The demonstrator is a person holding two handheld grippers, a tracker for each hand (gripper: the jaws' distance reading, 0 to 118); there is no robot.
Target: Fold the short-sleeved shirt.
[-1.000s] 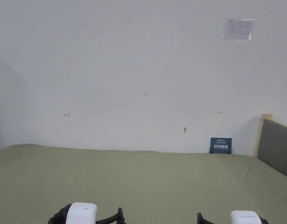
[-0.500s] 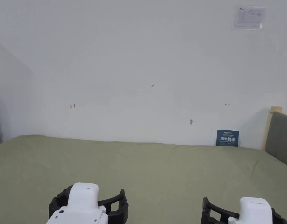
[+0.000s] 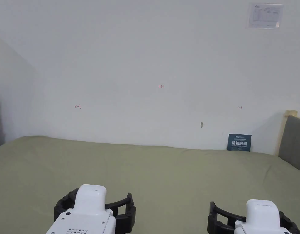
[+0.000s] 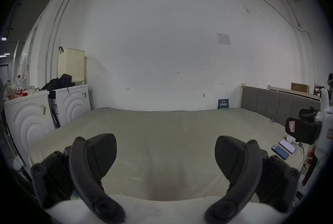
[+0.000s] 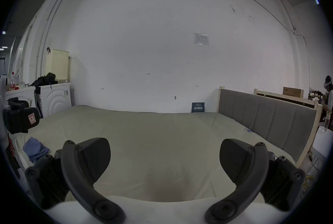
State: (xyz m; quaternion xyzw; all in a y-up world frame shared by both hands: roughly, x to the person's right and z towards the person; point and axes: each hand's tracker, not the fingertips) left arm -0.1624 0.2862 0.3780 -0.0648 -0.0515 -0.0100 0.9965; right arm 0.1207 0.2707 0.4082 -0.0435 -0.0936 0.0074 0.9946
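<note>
- Left tongs (image 3: 96, 210) and right tongs (image 3: 252, 218) are cut off by the head view's bottom edge.
- Blue cloth (image 5: 35, 148) at the bed's (image 5: 162, 137) corner: garment type unclear, partly hidden behind the jaw.
- Headboard (image 3: 295, 143) runs off the right edge.

Head view looks level across the bed (image 3: 164, 170) toward the white wall (image 3: 146, 54). Both gripper views ride low over the bed's near edge, facing the same wall. All three share the bed's far edge, the blue card (image 3: 239, 142) and the headboard (image 5: 266, 119).
</note>
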